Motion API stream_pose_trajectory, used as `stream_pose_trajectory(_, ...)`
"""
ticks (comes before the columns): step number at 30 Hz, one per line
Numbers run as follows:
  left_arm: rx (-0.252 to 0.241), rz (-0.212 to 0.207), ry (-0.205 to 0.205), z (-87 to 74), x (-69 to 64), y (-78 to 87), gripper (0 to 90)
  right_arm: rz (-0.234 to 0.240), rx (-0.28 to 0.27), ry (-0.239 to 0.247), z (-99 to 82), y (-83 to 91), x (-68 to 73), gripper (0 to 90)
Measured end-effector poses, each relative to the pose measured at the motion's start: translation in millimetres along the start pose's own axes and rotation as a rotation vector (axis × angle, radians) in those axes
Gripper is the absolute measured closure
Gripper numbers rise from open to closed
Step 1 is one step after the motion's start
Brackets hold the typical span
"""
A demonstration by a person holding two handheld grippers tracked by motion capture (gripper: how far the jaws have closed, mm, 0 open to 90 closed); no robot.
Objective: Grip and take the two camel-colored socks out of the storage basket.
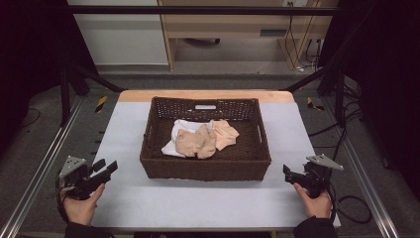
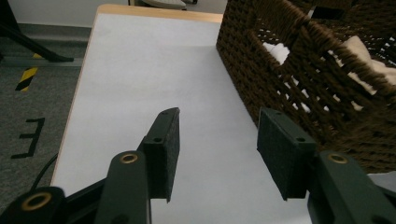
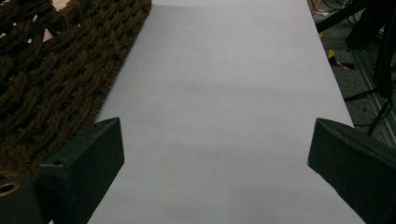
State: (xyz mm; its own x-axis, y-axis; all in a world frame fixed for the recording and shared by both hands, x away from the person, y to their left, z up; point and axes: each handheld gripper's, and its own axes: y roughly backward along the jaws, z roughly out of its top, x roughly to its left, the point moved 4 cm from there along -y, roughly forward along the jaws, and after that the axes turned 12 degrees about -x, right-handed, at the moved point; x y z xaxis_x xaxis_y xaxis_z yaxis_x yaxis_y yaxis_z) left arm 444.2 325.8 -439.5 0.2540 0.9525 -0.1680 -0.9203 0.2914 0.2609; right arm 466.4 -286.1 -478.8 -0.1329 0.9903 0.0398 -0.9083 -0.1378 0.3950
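A wooden shelf unit (image 1: 237,29) and cables (image 1: 297,49) stand beyond the table (image 1: 198,203).

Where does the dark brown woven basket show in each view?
High view: dark brown woven basket, table centre, cloths inside.
Left gripper view: upper right, past the right jaw.
Right gripper view: upper left, beside the left jaw.
Shared landmark: white table cover.

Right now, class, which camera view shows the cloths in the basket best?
The high view: it looks down into the basket and shows the whole pile of cloths. The left gripper view gives glimpses of them over the rim and through the handle gap. The right gripper view shows mostly the basket's wall.
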Motion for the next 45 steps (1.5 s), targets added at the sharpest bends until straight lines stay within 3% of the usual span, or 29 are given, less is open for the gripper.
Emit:
stream_pose_trajectory(10, -0.043, -0.018, -0.019, 19.3, -11.2, -0.6, 47.7, -0.008, -0.009, 0.011, 1.2, -0.5, 2.2, 4.1)
stream_pose_trajectory(15, -0.075, -0.034, -0.004, 33.5, -13.6, -0.2, 46.6, -0.022, -0.014, 0.002, 1.4, 0.2, -0.4, 4.0)
stream_pose_trajectory(19, -0.069, -0.058, -0.022, 38.5, -19.4, -2.7, 46.2, -0.016, -0.013, 0.002, 1.0, 0.8, 0.1, 4.0)
stream_pose_trajectory(25, -0.077, -0.06, -0.02, 46.9, -23.3, -8.3, 46.1, -0.017, -0.03, 0.002, 3.0, 1.8, 0.6, 3.9)
stream_pose_trajectory(31, -0.112, -0.093, -0.032, 63.0, -35.9, -9.9, 45.8, -0.02, -0.036, -0.003, 3.5, 2.0, 0.0, 3.9)
stream_pose_trajectory(38, -0.118, -0.13, -0.057, 73.7, -52.6, -18.4, 44.3, -0.024, -0.033, -0.002, 4.1, 2.4, -0.2, 4.0)
stream_pose_trajectory(41, -0.103, -0.138, -0.063, 74.5, -58.5, -25.0, 44.3, -0.031, -0.063, 0.0, 6.3, 4.5, 0.1, 3.8)
stream_pose_trajectory(45, -0.105, -0.151, -0.067, 78.0, -66.7, -30.8, 44.1, -0.034, -0.044, 0.001, 5.3, 2.6, -0.1, 3.9)
